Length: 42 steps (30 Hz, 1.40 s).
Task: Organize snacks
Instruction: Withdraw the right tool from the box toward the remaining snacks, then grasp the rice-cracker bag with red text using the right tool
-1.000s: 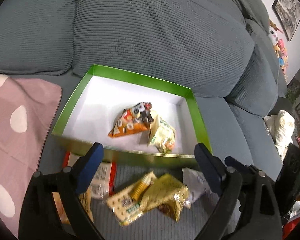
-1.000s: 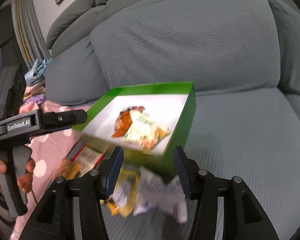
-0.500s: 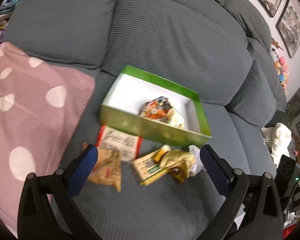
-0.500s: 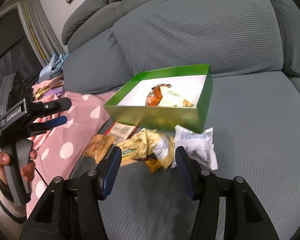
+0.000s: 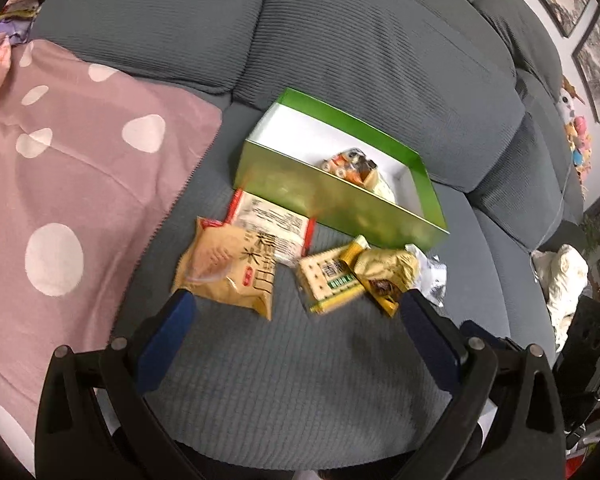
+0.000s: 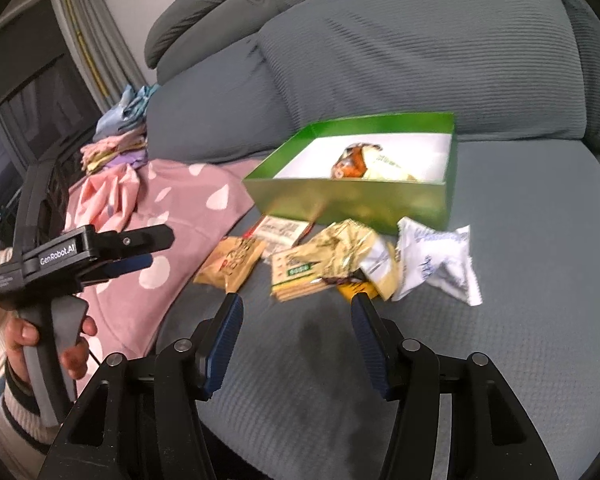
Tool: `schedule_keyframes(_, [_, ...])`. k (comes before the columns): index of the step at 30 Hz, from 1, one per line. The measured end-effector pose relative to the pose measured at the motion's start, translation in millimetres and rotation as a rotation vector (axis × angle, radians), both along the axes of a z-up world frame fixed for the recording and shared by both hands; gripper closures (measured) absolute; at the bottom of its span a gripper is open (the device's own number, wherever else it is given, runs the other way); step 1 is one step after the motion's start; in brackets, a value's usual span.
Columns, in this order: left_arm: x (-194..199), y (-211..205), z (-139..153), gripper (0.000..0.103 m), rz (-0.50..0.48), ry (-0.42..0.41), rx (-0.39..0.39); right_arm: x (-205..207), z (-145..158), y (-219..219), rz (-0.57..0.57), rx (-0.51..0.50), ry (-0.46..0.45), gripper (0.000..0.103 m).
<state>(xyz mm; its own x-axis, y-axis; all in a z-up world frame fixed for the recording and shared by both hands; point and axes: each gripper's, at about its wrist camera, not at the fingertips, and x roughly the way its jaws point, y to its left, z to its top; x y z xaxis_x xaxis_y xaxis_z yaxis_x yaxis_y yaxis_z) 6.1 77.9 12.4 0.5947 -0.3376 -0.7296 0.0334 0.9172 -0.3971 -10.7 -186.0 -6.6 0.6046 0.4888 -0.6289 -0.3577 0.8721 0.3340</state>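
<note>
A green box (image 5: 340,204) with a white inside sits on the grey sofa seat, holding an orange packet (image 5: 348,162) and a pale packet (image 5: 382,189). In front of it lie a tan packet (image 5: 228,268), a red-and-white packet (image 5: 272,220), a cracker pack (image 5: 328,280), a crumpled gold wrapper (image 5: 384,268) and a white packet (image 6: 440,260). My left gripper (image 5: 296,308) hovers just short of these loose snacks, open wide, nothing between its fingers. My right gripper (image 6: 296,304) is open too, empty, near the cracker pack (image 6: 296,276) and gold wrapper (image 6: 340,244).
A pink polka-dot blanket (image 5: 80,168) covers the seat to the left. Folded clothes (image 6: 112,144) are piled beyond it. Sofa back cushions (image 5: 360,52) rise behind the box. A hand (image 6: 24,332) holds the left gripper (image 6: 140,240) at the left of the right wrist view.
Both grippers have drawn back from the box, so the loose snacks in front of it now show in full. The left jaws stand a little wider.
</note>
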Motion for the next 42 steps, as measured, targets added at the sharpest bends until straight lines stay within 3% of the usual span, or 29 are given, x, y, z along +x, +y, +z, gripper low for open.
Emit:
schedule_keyframes(7, [-7,-8,-3,0.001,-0.049,-0.007,0.01,-8,-4,19,0.032,-0.032,0.007,0.046])
schedule_keyframes(18, [-1,17,-24,0.001,-0.032,-0.001,-0.001,-1,-18,47,0.021,-0.085,0.046,0.046])
schedule_keyframes(29, [17,44,-39,0.001,-0.006,-0.013,-0.078,11,-24,71,0.01,-0.163,0.066,0.046])
schedule_keyframes(39, [32,58,-56,0.002,-0.006,-0.021,-0.109,24,-31,105,0.065,-0.212,0.041,0.046])
schedule_keyframes(42, [36,60,-62,0.009,-0.018,-0.02,-0.125,28,-34,122,0.106,-0.246,0.028,0.046])
